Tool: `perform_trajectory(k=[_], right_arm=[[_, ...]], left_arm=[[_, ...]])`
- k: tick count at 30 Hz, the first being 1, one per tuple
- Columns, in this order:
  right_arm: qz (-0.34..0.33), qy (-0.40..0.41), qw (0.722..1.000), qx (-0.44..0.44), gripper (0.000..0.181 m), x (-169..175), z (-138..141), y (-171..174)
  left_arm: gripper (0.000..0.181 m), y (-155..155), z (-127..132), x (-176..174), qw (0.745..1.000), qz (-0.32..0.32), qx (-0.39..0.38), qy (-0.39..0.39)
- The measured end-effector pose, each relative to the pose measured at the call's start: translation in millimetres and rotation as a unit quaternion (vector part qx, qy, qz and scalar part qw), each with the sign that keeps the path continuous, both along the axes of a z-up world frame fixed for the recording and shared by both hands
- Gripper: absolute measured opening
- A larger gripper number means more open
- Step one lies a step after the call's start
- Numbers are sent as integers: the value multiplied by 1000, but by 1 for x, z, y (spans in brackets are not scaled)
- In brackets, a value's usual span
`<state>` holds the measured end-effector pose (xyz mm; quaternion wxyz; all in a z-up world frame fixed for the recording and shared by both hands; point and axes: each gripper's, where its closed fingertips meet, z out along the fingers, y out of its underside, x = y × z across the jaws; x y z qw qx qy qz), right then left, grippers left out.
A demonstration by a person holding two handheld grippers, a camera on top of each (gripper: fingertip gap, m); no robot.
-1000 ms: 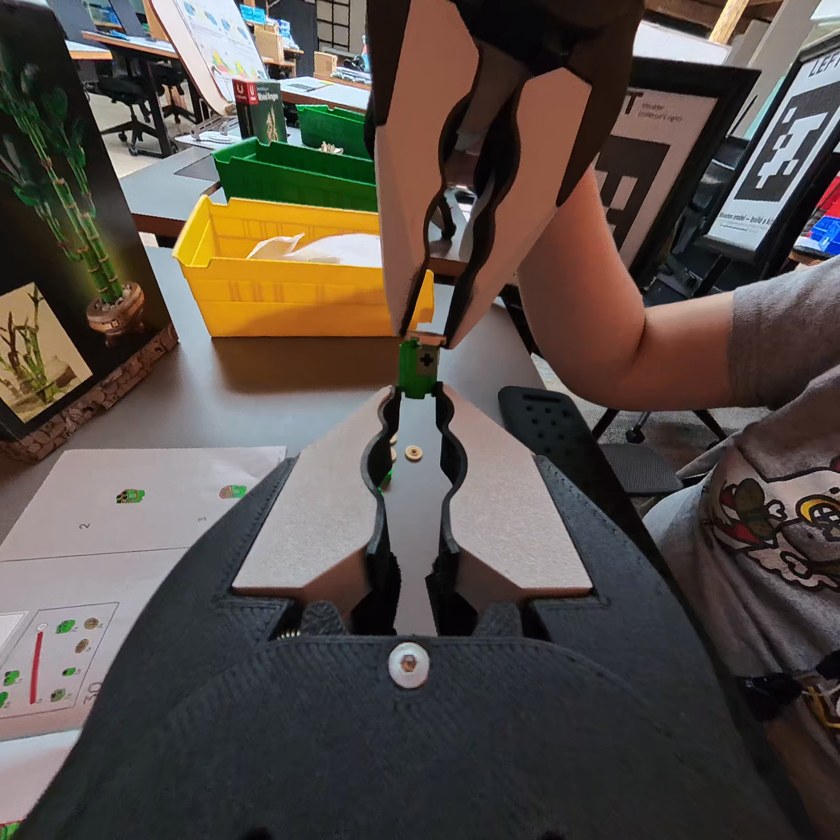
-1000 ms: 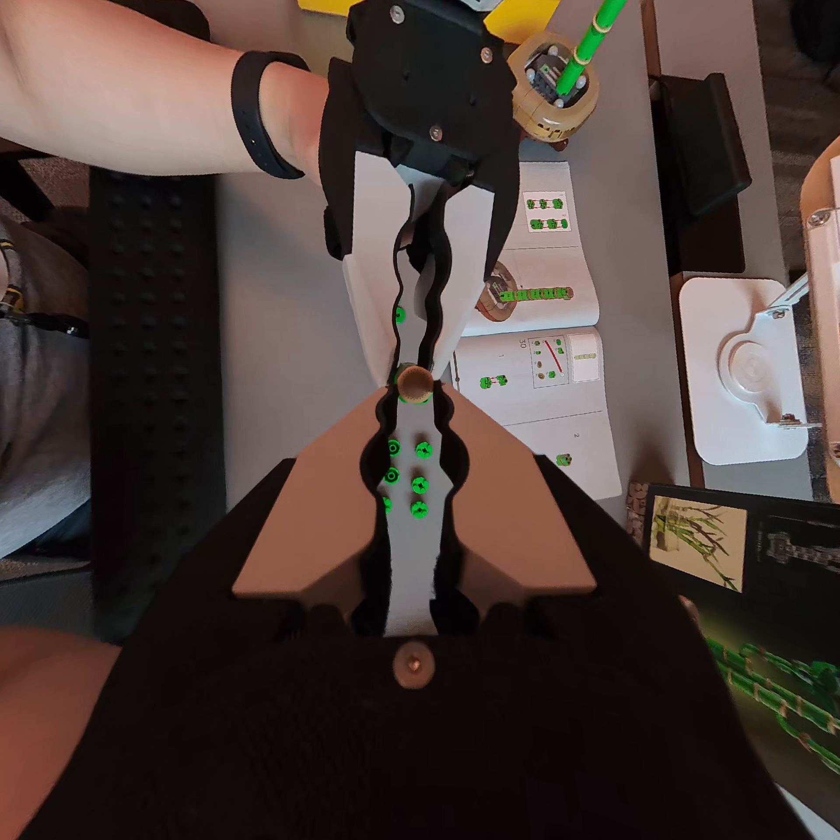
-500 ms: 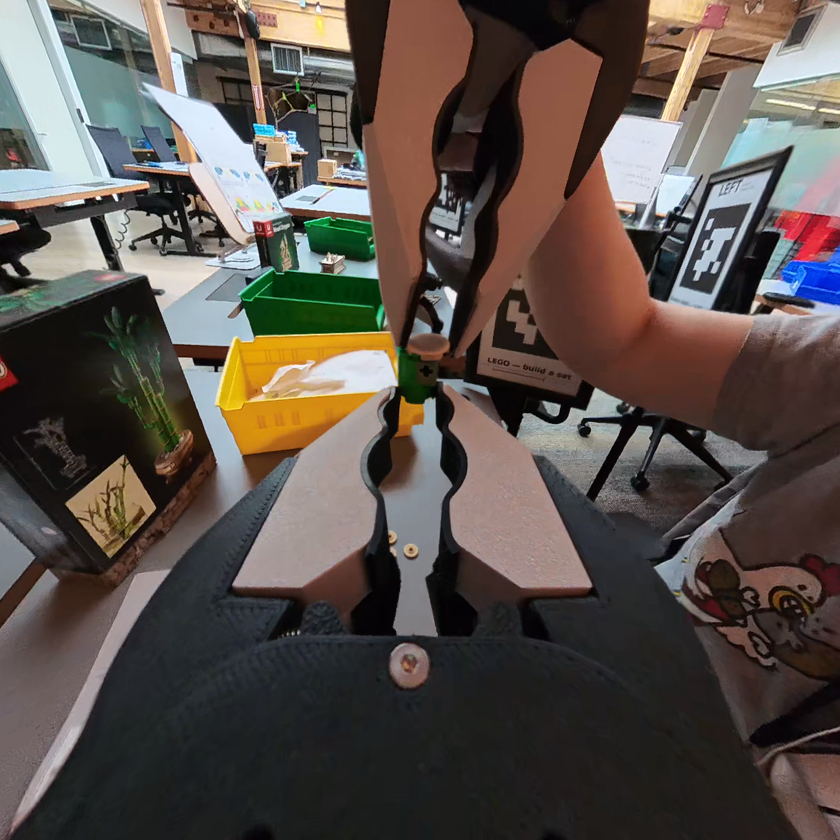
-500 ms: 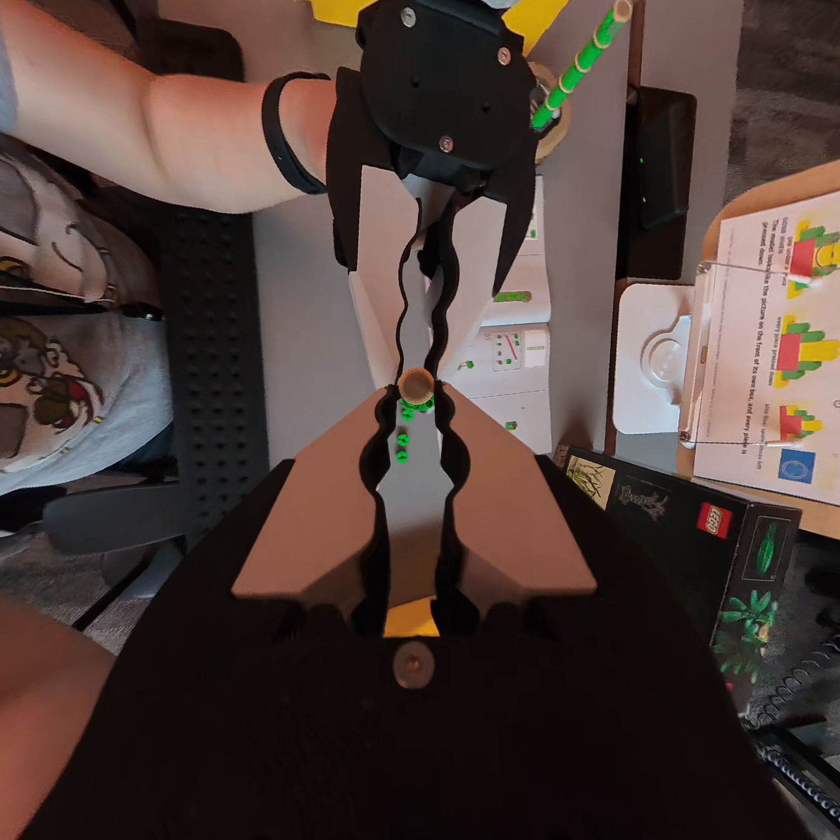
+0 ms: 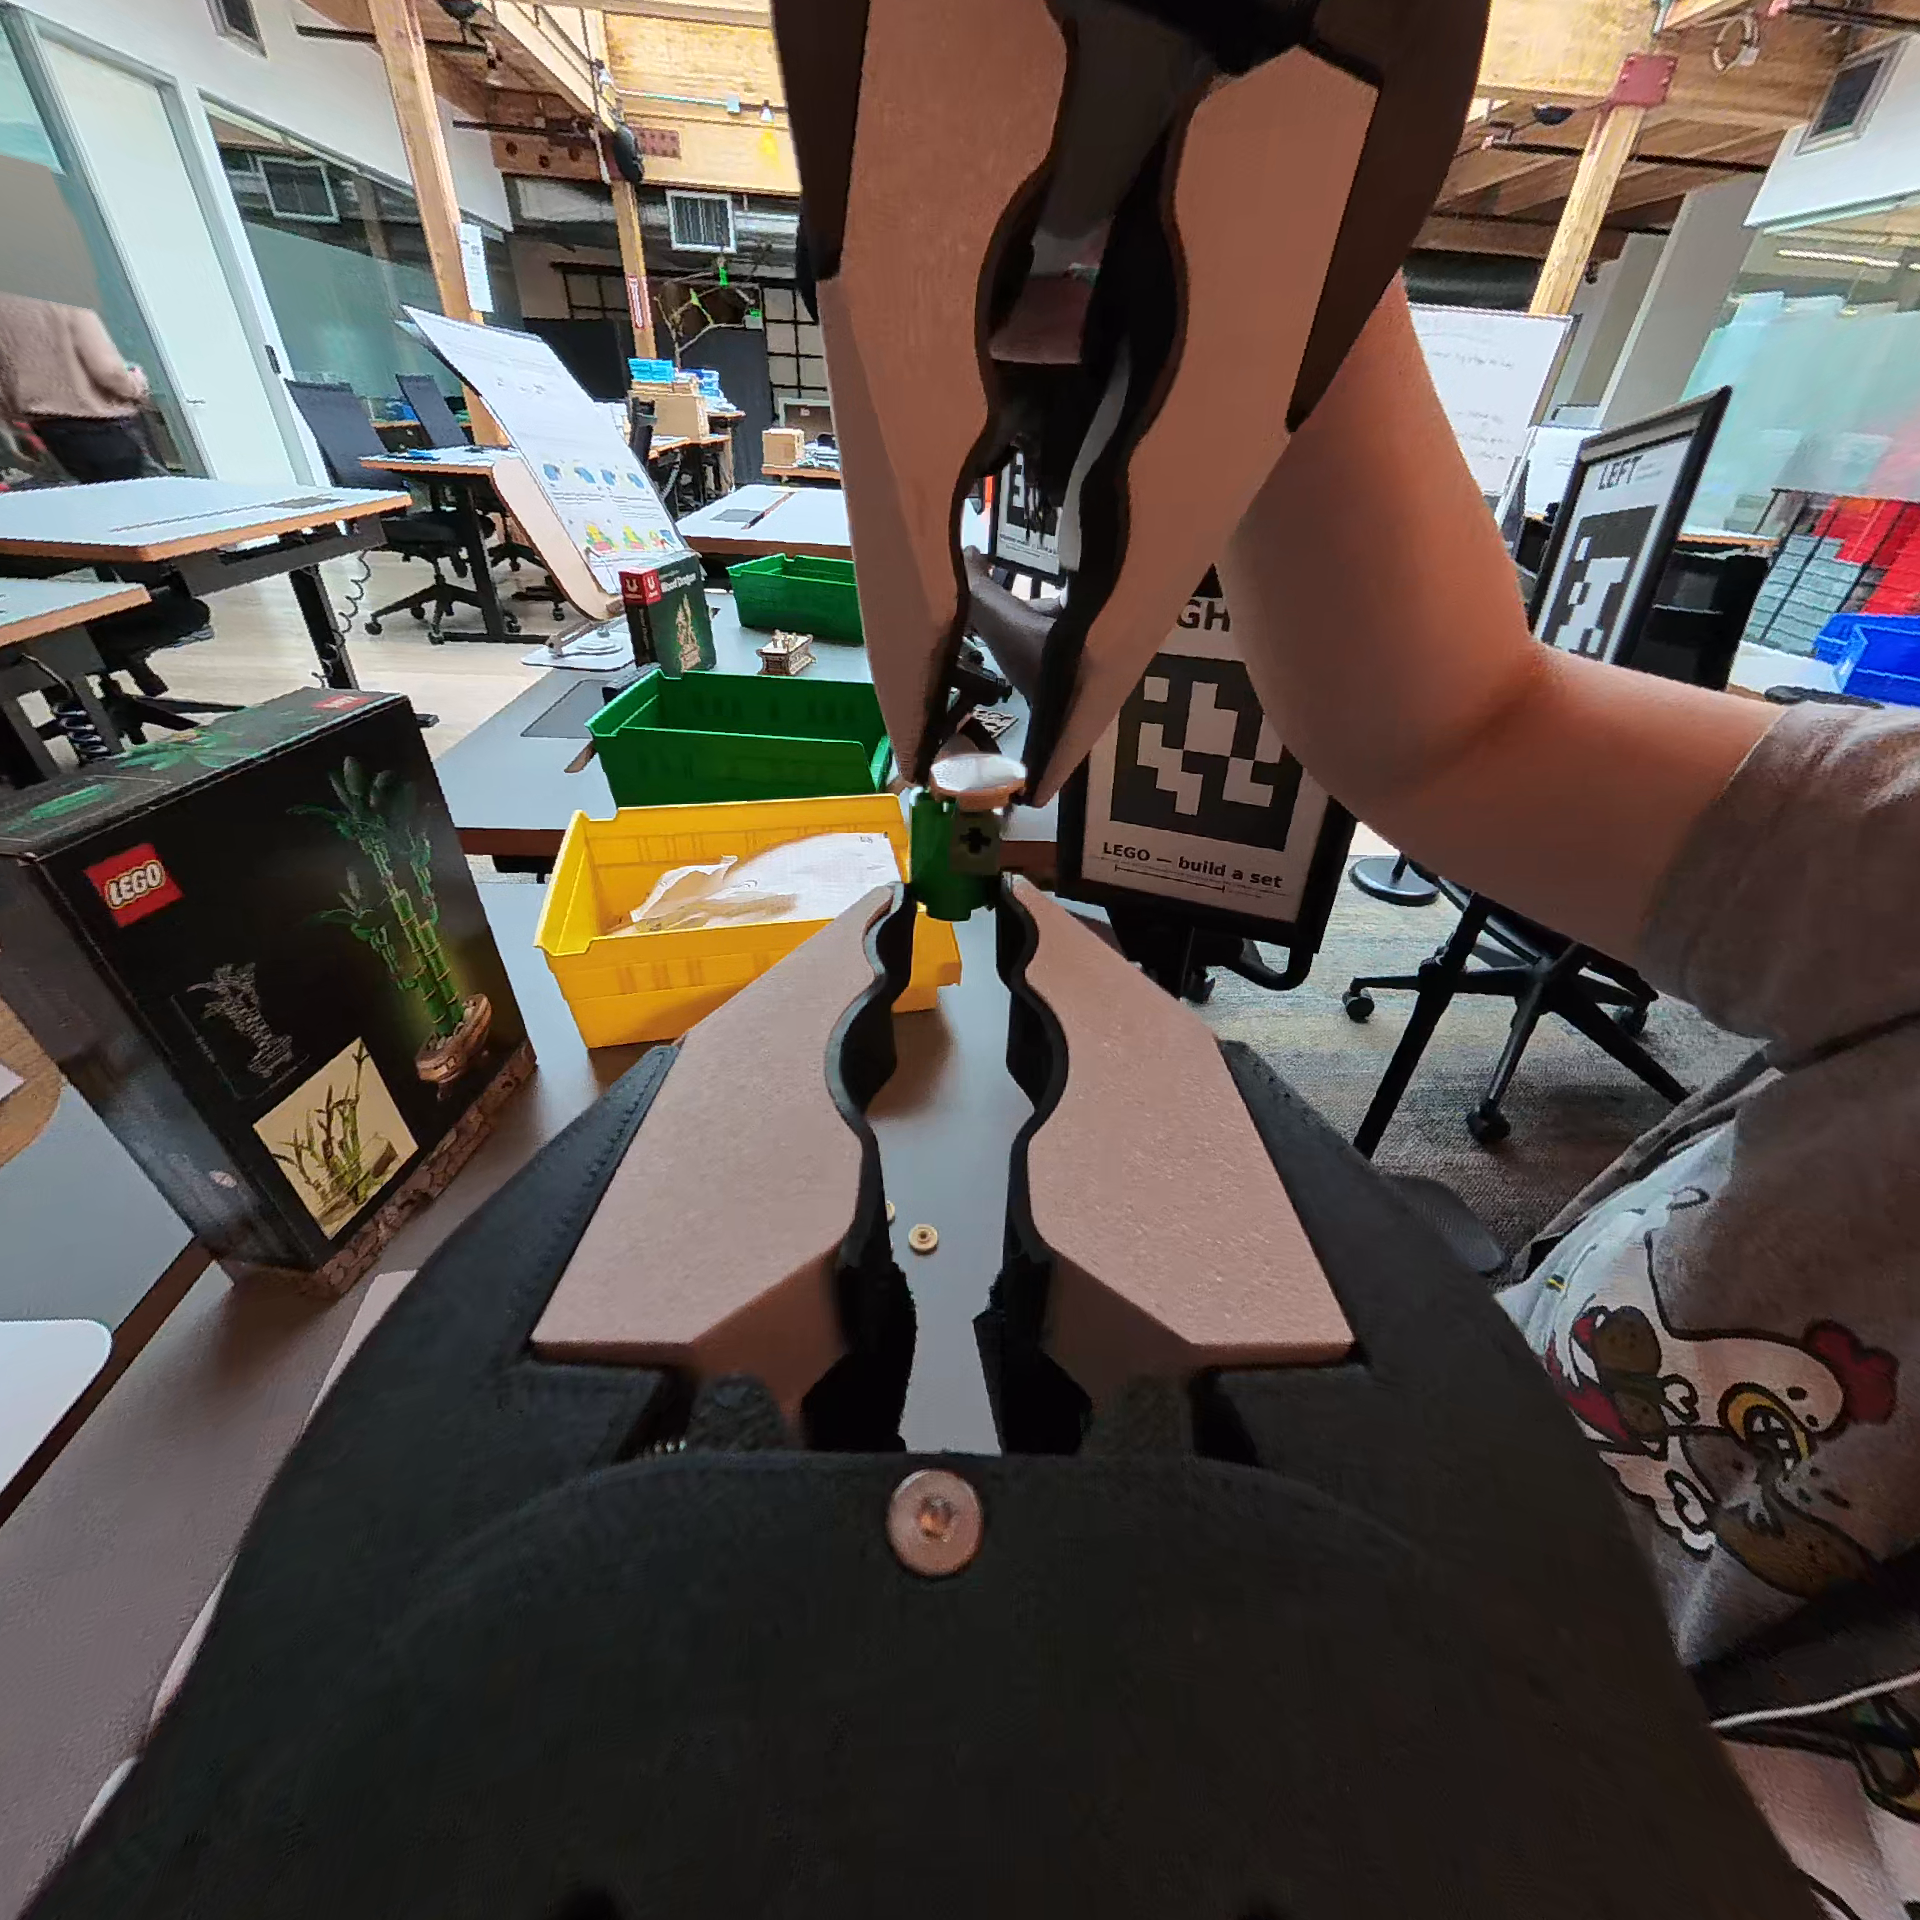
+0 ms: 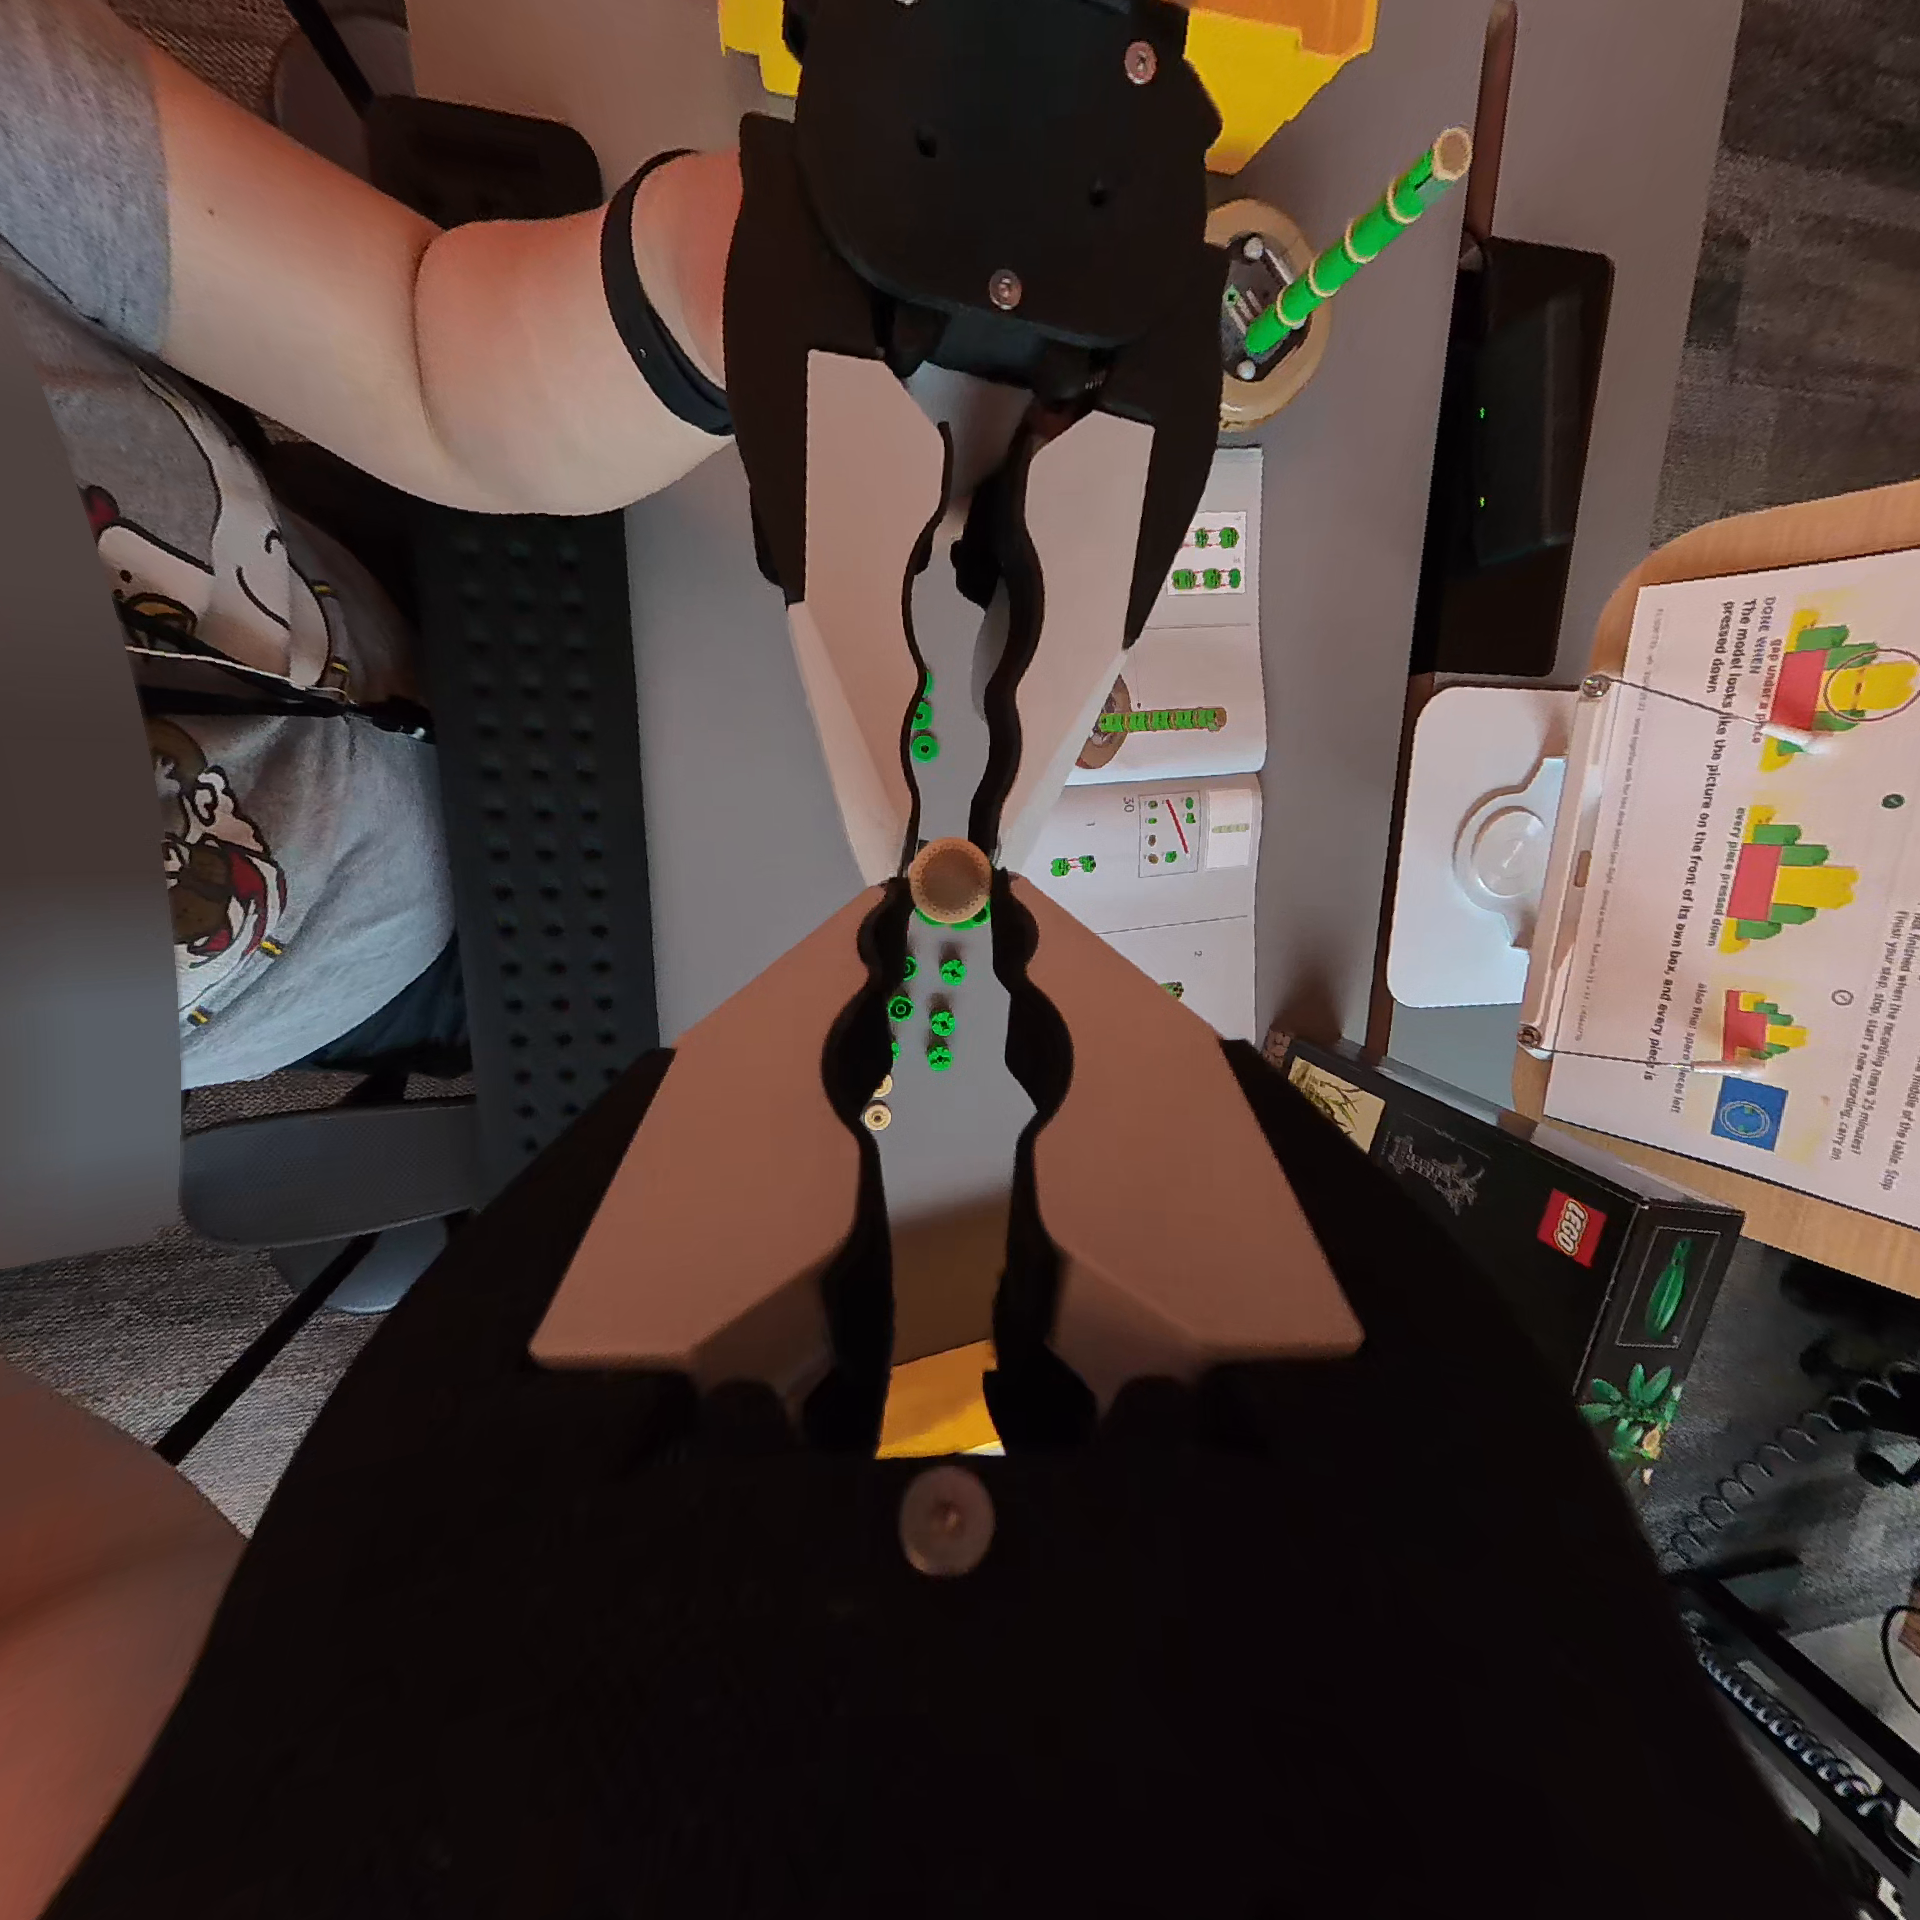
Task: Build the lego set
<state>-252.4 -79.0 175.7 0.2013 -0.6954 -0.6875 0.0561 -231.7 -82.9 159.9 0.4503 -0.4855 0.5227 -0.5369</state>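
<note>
Green round brick (image 5: pixel 954 864), cross-shaped hole in side, pinched in left tool (image 5: pixel 951 902) above worktop (image 5: pixel 940 1132). Right tool (image 5: pixel 975 781) clamps tan round plate (image 5: pixel 977 777) onto its top.

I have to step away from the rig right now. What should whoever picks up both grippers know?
Left gripper: shut on the green piece, held above the table.
Right gripper: shut on the tan round piece, sitting on top of the green piece; whether it is fully seated cannot be told.
Loose green pieces and small tan rounds lie on the table; the pot with the bamboo stalk stands beyond the instruction booklet.
Left: finish pressing, then add the remaining segments.
</note>
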Motion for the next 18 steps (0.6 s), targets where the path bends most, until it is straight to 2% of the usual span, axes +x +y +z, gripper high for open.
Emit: perform_trajectory(k=[18], right_arm=[[-23,16,1000,-14,17,-6,-3,-2]], left_arm=[[14,-2,-3,-12,1000,8,12,19]])
